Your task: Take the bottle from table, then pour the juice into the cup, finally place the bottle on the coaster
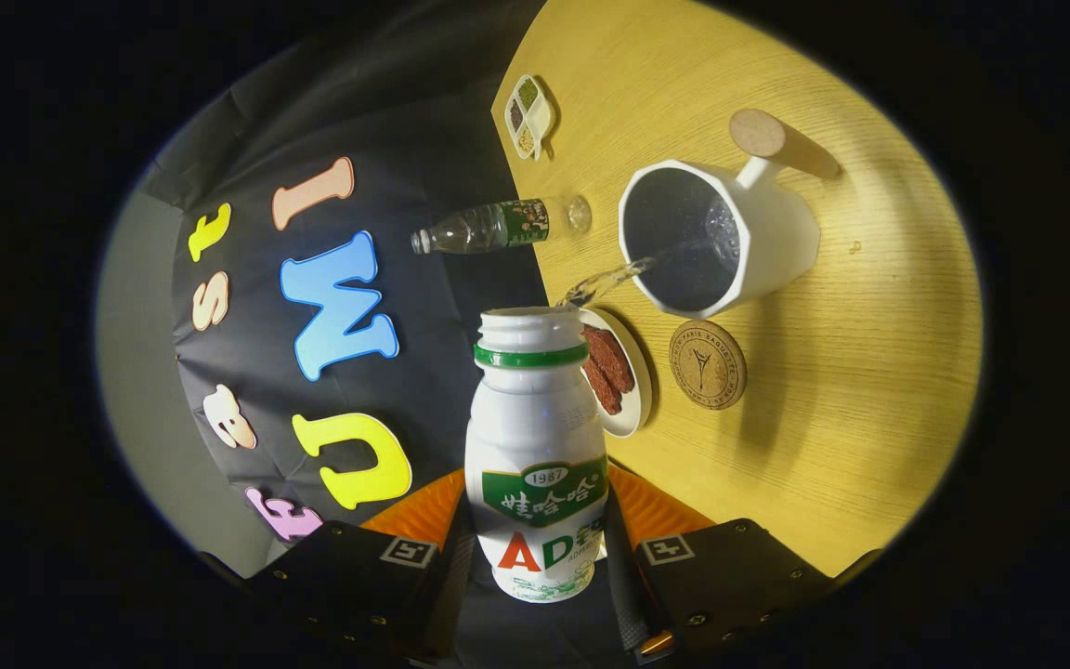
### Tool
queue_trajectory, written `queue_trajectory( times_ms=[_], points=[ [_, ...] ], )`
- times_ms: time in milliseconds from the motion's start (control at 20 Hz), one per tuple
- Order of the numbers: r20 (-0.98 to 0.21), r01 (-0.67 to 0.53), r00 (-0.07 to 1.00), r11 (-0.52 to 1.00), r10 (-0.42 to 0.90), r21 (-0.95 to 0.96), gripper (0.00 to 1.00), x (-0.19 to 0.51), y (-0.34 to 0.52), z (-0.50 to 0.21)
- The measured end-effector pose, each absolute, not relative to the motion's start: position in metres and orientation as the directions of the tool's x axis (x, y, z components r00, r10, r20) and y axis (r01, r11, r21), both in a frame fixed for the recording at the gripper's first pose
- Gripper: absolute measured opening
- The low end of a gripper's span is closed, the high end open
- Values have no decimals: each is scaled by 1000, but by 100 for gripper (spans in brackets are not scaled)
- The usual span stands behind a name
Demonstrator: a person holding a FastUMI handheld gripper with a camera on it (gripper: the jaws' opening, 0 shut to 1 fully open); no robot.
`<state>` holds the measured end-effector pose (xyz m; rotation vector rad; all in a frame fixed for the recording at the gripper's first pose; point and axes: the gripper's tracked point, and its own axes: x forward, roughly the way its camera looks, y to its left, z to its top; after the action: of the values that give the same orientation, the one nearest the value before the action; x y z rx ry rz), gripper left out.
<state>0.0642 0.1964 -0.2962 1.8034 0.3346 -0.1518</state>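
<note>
Tool clamped on white bottle, both fingers pressing its lower sides. Bottle: uncapped, green neck ring, green label band. Clear stream leaves its mouth rightward into white cup with cork-tipped handle, on the wooden worktop. Round cork coaster lies just beside the cup, bare.

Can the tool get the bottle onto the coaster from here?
Probably yes. The tool grips the bottle, pouring into the cup; the cork coaster beside it lies bare.
</note>
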Motion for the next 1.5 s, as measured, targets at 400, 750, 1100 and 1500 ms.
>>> queue_trajectory(
  times_ms=[400, 750, 1100, 1500],
  points=[
    [-303, 336, 940, -273, 157, 901, 65, 64, 198, -305],
    [-312, 342, 939, -295, 145, 892, 65, 61, 193, -307],
    [-329, 359, 933, -324, 146, 875, 65, 62, 192, -311],
    [-348, 378, 926, -372, 146, 848, 65, 59, 187, -318]
  ],
)
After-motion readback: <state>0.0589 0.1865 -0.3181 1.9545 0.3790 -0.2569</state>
